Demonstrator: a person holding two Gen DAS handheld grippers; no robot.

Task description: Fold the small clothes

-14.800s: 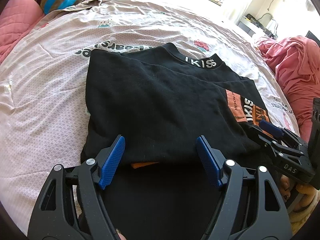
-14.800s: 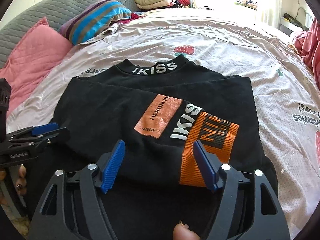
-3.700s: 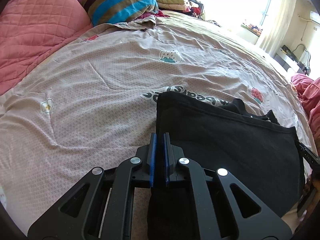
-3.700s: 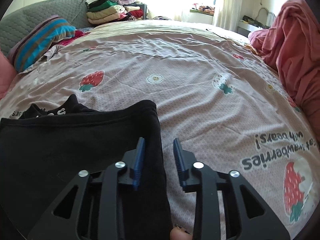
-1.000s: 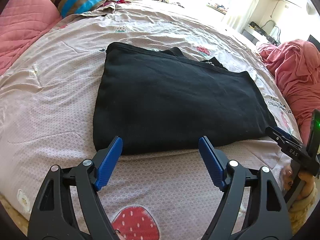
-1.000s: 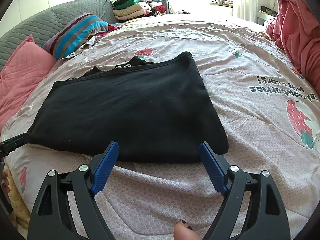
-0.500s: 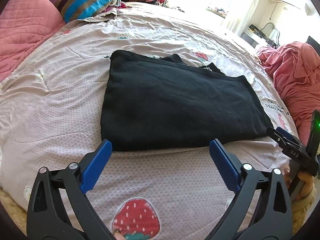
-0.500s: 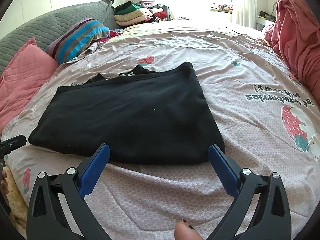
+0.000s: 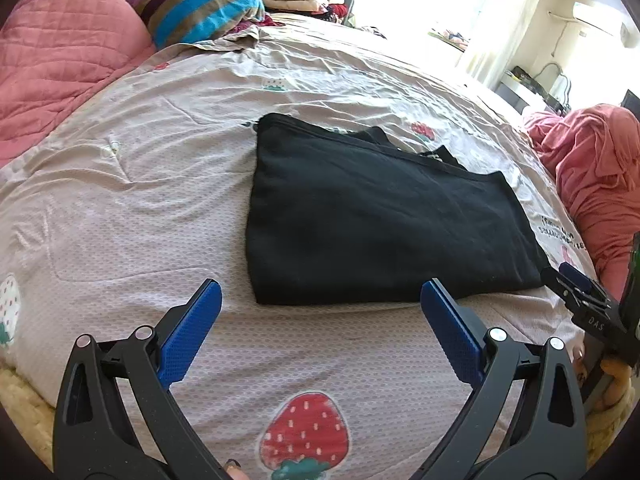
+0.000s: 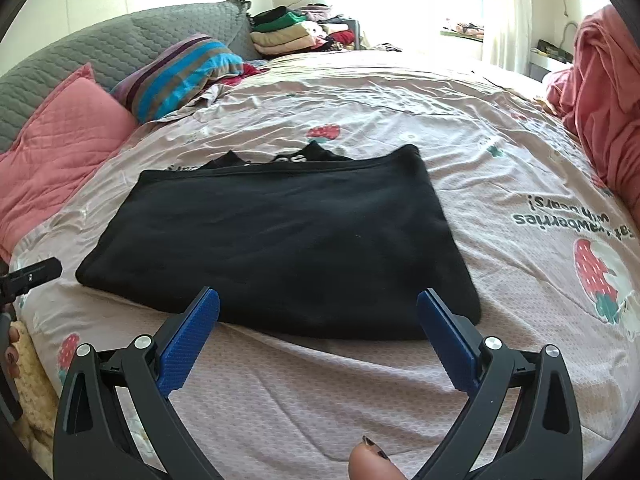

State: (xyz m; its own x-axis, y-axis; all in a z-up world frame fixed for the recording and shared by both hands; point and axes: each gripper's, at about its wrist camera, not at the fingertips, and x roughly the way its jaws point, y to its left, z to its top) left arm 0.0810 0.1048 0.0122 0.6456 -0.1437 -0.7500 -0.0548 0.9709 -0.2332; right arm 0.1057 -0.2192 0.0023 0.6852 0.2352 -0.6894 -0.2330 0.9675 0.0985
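A black garment point(image 9: 380, 216) lies folded into a flat rectangle on the strawberry-print bedsheet point(image 9: 140, 184), its collar peeking out along the far edge. In the left wrist view my left gripper point(image 9: 320, 304) hovers open just short of the garment's near edge, nothing between its blue pads. The right wrist view shows the same garment point(image 10: 288, 236), with my right gripper point(image 10: 318, 312) open above its near edge and holding nothing. The right gripper's tip point(image 9: 580, 292) shows at the right edge of the left view; the left gripper's tip point(image 10: 32, 274) shows at the left edge of the right view.
A pink quilted pillow point(image 10: 52, 152) and a striped pillow point(image 10: 180, 72) lie at the bed's head. A stack of folded clothes point(image 10: 296, 32) sits behind them. A heap of pink cloth point(image 10: 604, 92) lies on the right side. A yellow fuzzy rug point(image 9: 20, 400) shows below the bed edge.
Both grippers have opened wider and drawn back and up from the folded black garment, which stays flat on the bed; more bare sheet shows in front of it.
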